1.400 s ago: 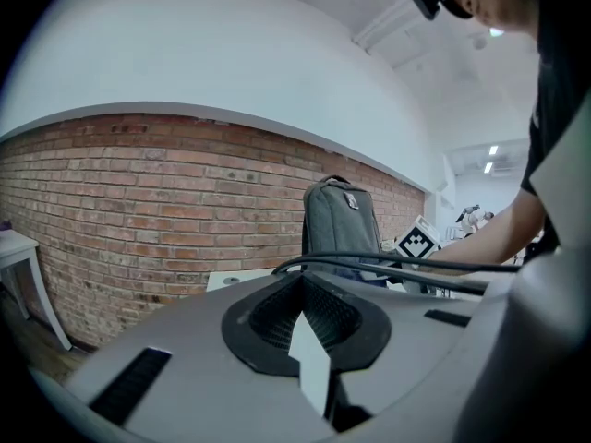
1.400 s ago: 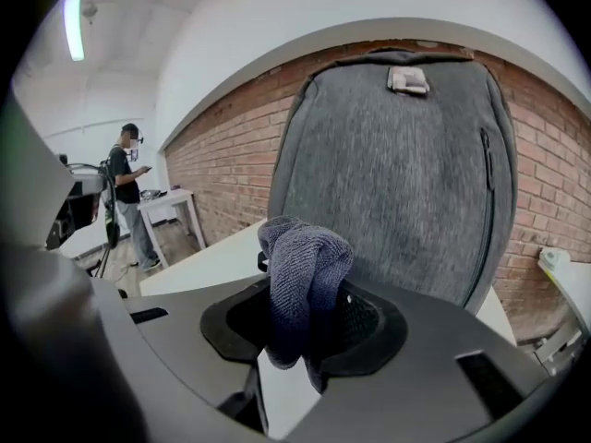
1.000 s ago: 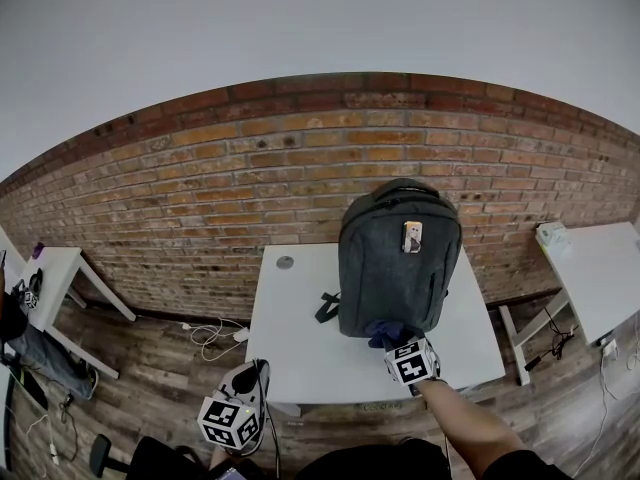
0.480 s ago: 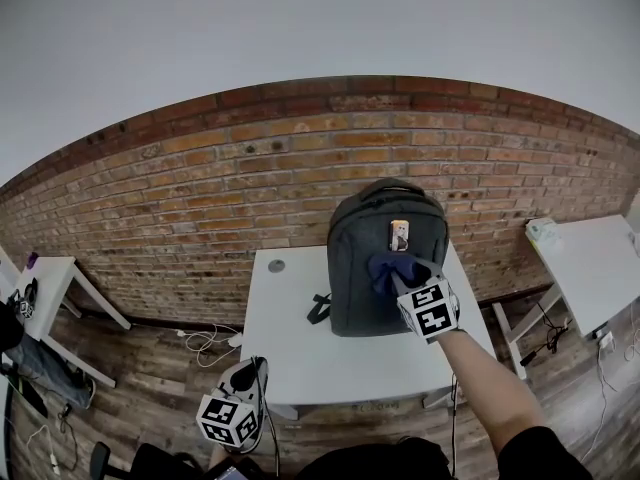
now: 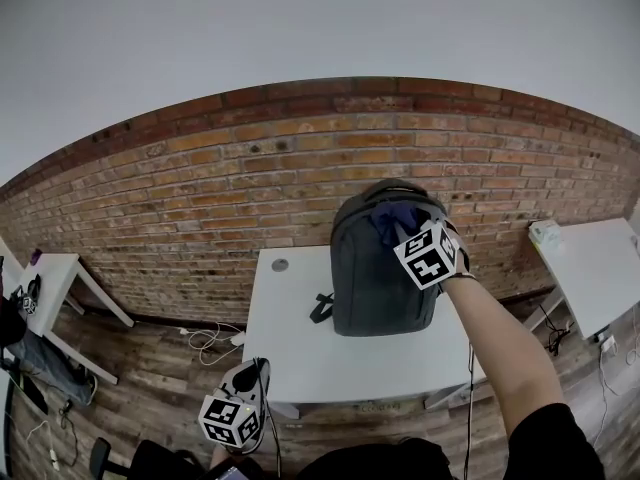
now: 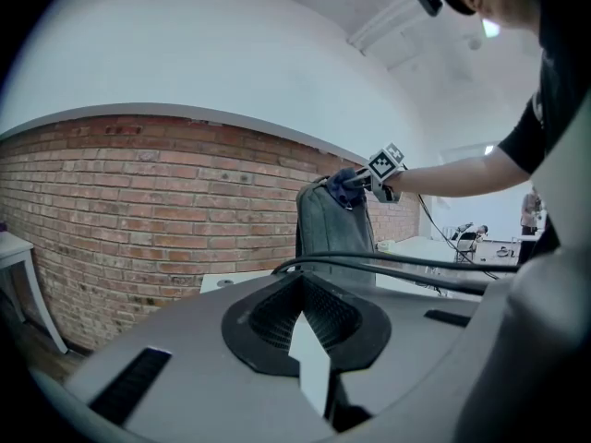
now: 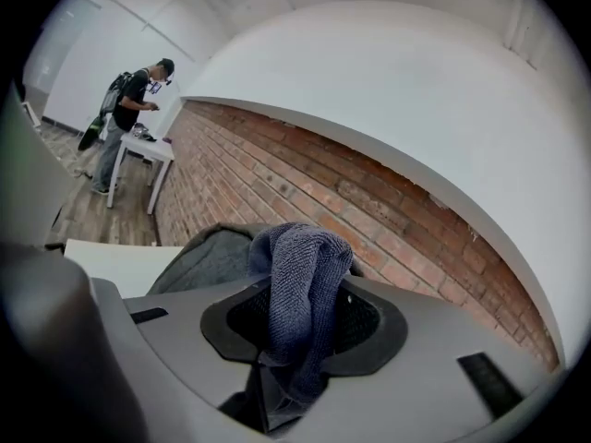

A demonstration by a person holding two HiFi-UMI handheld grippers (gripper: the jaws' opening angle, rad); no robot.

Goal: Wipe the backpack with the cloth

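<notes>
Grey backpack (image 5: 385,268) standing upright on a white table (image 5: 300,343), toward the table's back edge and close to the brick wall (image 5: 200,188). A dark blue cloth (image 5: 393,216) lies against the top of the backpack's front face, just below the carry handle. The right gripper (image 5: 408,233) is clamped on this cloth. In the right gripper view the cloth (image 7: 300,303) rises in a bunched fold from between the jaws, with the backpack's top (image 7: 208,257) directly behind it. The arm is stretched forward and raised above the table.

The left gripper (image 5: 248,378) hangs low near the table's front edge, well apart from the backpack. In the left gripper view its jaws (image 6: 314,358) are pressed together with nothing between them, and the backpack (image 6: 332,233) and the cloth (image 6: 343,185) show in the distance.

A small round object (image 5: 280,264) sits on the table at its back left corner. A strap (image 5: 322,308) trails from the backpack's left side onto the table. Two more white tables stand to either side, one at the left (image 5: 55,268) and one at the right (image 5: 600,268). Cables (image 5: 210,336) lie on the wooden floor (image 5: 150,368). A second person (image 7: 129,109) stands at a distant table in the right gripper view.
</notes>
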